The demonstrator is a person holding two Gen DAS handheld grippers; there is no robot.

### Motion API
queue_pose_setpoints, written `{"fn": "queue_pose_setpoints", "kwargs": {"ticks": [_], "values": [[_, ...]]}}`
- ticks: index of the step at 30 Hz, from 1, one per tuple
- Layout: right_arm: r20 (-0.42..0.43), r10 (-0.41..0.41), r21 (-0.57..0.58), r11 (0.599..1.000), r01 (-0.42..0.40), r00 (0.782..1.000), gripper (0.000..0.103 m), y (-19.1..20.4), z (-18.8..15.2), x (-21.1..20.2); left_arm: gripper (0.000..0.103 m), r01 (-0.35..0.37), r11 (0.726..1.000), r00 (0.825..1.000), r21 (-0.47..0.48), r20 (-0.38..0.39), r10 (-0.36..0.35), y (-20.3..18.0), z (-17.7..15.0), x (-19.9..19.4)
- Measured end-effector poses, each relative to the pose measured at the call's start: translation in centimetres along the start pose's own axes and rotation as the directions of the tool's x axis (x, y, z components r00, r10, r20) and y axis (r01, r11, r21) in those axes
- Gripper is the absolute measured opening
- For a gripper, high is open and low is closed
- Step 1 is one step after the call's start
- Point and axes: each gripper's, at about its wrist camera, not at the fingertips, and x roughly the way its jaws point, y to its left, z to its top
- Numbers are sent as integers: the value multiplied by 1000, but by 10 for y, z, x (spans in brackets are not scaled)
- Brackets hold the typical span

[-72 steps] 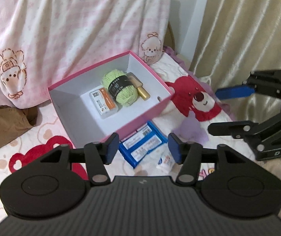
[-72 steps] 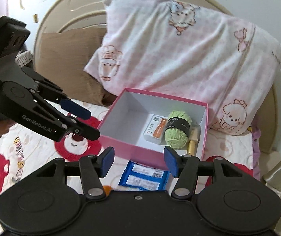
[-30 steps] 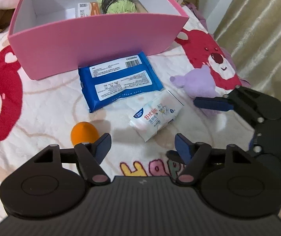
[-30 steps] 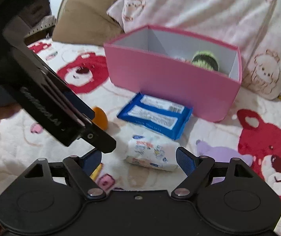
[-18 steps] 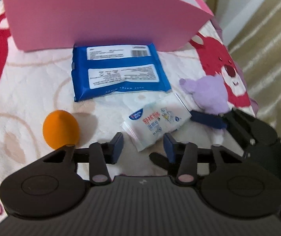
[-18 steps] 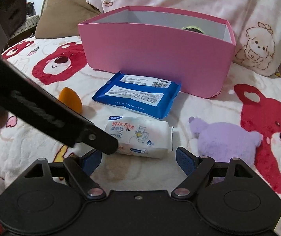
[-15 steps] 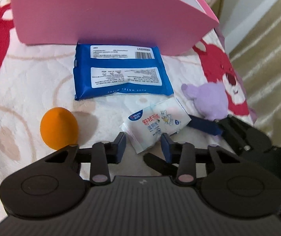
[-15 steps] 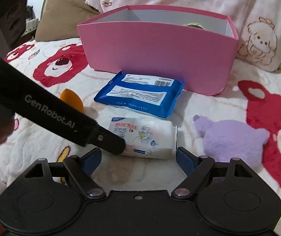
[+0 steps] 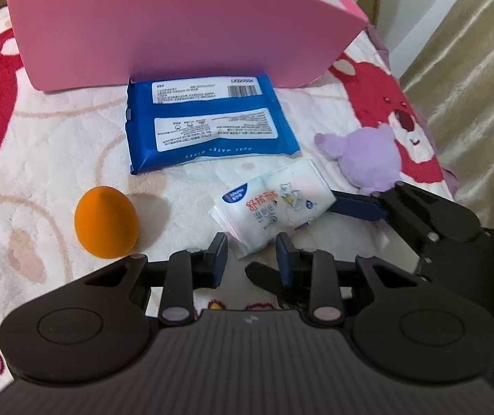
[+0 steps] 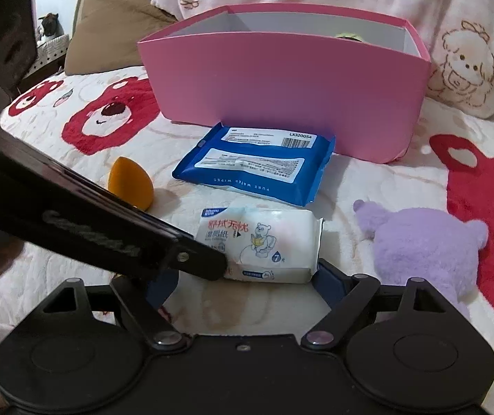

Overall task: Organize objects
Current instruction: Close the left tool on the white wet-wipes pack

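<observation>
Where print is legible, the flat blue wet-wipe pack (image 10: 254, 167) reads "PURE WATER WIPES" and "LX320054". The small white tissue packet (image 10: 264, 245) has shifted nearer the right gripper (image 10: 247, 271) since half a second ago. Both grippers' jaws stand apart: the right's flank the packet ends; the left gripper (image 9: 252, 254) brackets its near corner.
</observation>
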Motion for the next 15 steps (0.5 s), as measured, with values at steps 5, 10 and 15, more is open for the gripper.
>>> {"fn": "queue_pose_setpoints", "kwargs": {"ticks": [5,10,15], "values": [[-1,-9,9,1000,9,1000,87,-2,0,3,42,-13,1000,996,8,93,12,-1,-1,-7],[14,-6,24,1000,6,1000,88,-4,-4,7,39,41,996,998,-80,40,-38,7,2,10],[9,-24,45,999,24,1000,89,3,-3,4,36,54,996,998,-70,49,-51,5,0,7]]}}
